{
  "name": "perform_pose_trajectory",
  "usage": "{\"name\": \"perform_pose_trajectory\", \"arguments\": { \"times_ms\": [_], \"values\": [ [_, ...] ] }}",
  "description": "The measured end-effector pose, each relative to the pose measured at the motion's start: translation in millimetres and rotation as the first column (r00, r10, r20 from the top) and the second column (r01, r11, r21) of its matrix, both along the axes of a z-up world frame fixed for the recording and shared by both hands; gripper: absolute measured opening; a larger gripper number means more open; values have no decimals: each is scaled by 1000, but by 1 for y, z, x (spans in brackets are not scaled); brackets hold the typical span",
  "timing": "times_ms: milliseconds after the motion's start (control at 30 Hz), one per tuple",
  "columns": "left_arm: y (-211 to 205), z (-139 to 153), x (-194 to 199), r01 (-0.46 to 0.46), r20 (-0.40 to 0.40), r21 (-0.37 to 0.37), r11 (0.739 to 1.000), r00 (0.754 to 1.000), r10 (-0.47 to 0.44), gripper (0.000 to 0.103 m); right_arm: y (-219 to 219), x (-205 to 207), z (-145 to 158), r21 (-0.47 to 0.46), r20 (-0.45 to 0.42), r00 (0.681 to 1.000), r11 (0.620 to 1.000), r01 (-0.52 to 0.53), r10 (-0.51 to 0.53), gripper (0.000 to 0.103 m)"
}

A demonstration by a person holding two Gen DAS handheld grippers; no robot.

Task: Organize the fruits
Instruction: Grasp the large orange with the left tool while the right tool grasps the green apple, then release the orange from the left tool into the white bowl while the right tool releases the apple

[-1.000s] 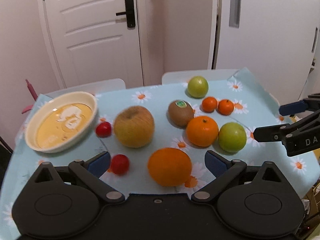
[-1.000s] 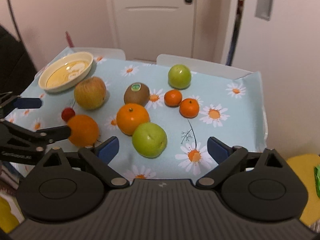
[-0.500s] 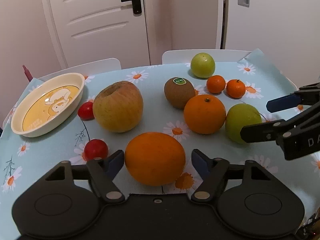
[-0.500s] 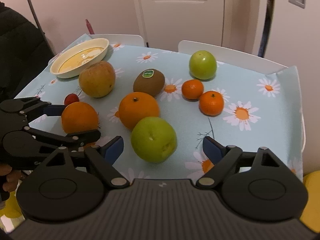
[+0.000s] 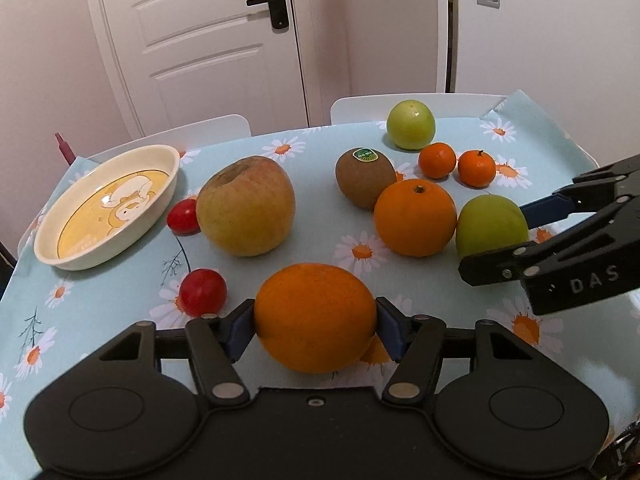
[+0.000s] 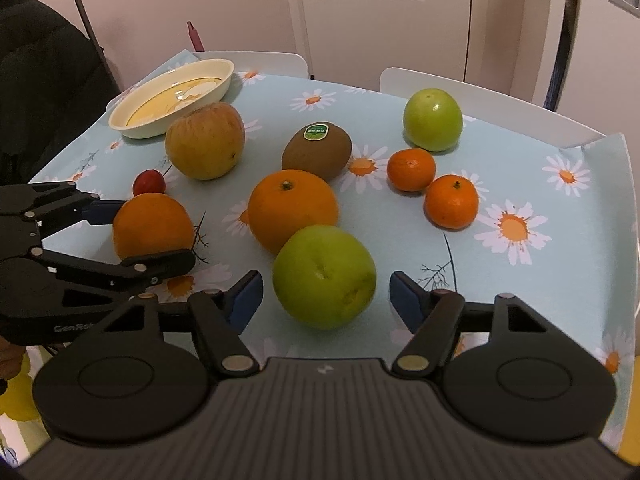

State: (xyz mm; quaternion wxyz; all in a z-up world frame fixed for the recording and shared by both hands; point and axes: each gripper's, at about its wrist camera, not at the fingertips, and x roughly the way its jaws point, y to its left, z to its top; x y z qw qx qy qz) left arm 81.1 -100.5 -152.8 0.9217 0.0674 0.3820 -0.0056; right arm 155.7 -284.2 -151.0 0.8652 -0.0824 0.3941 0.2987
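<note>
My left gripper [image 5: 315, 326] is shut on a large orange [image 5: 315, 317] that rests on the daisy tablecloth; it also shows in the right wrist view [image 6: 152, 226]. My right gripper [image 6: 325, 294] is open, its pads either side of a green apple [image 6: 324, 276], not touching it. Behind lie a second orange [image 6: 292, 208], a kiwi [image 6: 317, 151], two mandarins [image 6: 411, 170] [image 6: 451, 201], another green apple [image 6: 433, 119], a big yellowish apple [image 6: 205, 141] and a red cherry tomato [image 6: 148, 182]. Another tomato [image 5: 202, 292] lies beside my left finger.
A cream oval dish [image 5: 106, 206] with a yellow picture stands at the table's far left. Two white chair backs [image 5: 412, 106] stand behind the table, then a white door [image 5: 208, 40]. The table's right edge [image 6: 628, 216] is near the mandarins.
My left gripper moved forward and closed its pads onto the large orange. My right gripper moved in around the near green apple and stays open.
</note>
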Motion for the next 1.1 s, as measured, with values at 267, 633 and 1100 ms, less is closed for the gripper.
{"name": "perform_pose_trajectory", "arguments": {
  "times_ms": [267, 633, 1100],
  "values": [
    [2, 1, -6, 3, -2, -5, 1000, 1000, -3, 66, 6, 1, 0, -27, 26, 1000, 1000, -8, 8, 70],
    [4, 24, -23, -23, 26, -25, 999, 999, 23, 66, 3, -12, 22, -12, 35, 999, 1000, 0, 1, 70],
    [74, 106, -27, -95, 164, -34, 995, 981, 99, 66, 60, -24, 107, 58, 93, 996, 998, 10, -15, 70]
  ]
}}
